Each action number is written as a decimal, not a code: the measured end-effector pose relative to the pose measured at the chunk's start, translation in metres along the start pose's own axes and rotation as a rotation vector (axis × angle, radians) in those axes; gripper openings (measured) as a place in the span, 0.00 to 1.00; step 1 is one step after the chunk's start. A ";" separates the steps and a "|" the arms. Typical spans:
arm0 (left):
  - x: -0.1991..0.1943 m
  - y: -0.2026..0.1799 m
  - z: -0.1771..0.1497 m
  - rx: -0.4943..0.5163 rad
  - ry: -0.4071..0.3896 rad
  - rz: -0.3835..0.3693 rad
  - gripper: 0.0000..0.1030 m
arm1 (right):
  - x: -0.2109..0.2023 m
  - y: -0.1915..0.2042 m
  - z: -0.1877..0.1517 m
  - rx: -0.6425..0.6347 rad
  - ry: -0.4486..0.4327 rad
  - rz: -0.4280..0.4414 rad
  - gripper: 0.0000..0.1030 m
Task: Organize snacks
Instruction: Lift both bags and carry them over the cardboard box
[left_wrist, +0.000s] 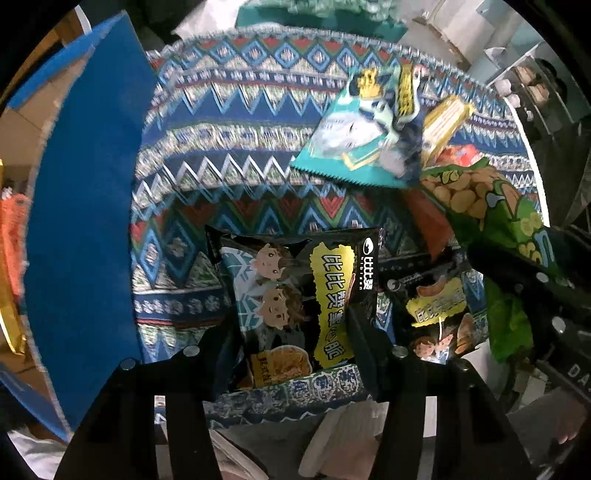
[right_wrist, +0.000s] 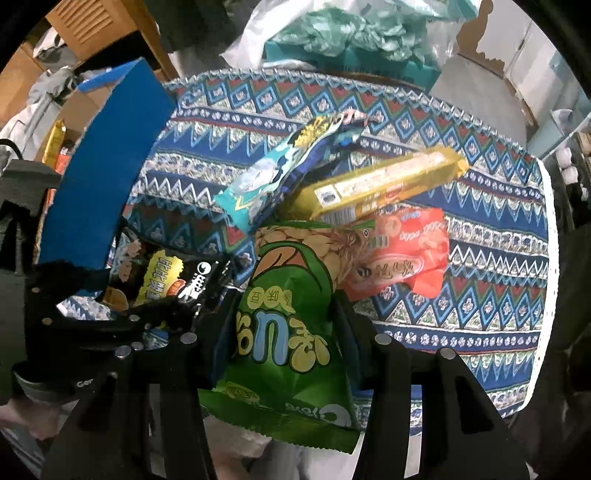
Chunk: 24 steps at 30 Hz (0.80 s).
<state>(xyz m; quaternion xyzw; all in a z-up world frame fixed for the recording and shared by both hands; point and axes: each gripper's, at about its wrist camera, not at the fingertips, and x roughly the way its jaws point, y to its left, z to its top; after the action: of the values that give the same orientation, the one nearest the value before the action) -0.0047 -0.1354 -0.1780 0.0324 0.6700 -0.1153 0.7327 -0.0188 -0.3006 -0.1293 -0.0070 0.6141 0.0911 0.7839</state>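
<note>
My left gripper (left_wrist: 291, 325) is shut on a black snack bag (left_wrist: 295, 299) with yellow lettering and cartoon faces, held over the near edge of the patterned tablecloth (left_wrist: 229, 147). My right gripper (right_wrist: 284, 332) is shut on a green pea snack bag (right_wrist: 291, 325); that bag also shows at the right of the left wrist view (left_wrist: 491, 218). A teal packet (right_wrist: 273, 173), a gold bar packet (right_wrist: 384, 181) and a red-orange packet (right_wrist: 402, 254) lie in a loose pile mid-table. A second black bag (left_wrist: 439, 306) lies beside the held one.
A blue-walled cardboard box (left_wrist: 81, 221) stands open at the table's left; it also shows in the right wrist view (right_wrist: 107, 173), with gold and orange packets inside. A teal bundle and plastic bags (right_wrist: 354, 40) sit behind the table. The table's right edge (right_wrist: 546, 258) is close.
</note>
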 end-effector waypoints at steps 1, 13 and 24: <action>-0.004 0.002 -0.001 -0.001 -0.012 0.001 0.55 | -0.002 0.001 0.001 -0.002 -0.005 0.000 0.48; -0.065 0.020 0.009 0.002 -0.171 0.019 0.55 | -0.024 0.013 0.011 -0.013 -0.072 -0.018 0.48; -0.113 0.059 0.021 -0.048 -0.297 0.030 0.55 | -0.050 0.046 0.035 -0.053 -0.138 0.005 0.48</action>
<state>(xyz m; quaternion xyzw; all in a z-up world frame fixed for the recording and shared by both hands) 0.0194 -0.0678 -0.0705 0.0076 0.5561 -0.0917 0.8260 -0.0033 -0.2573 -0.0679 -0.0198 0.5559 0.1096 0.8237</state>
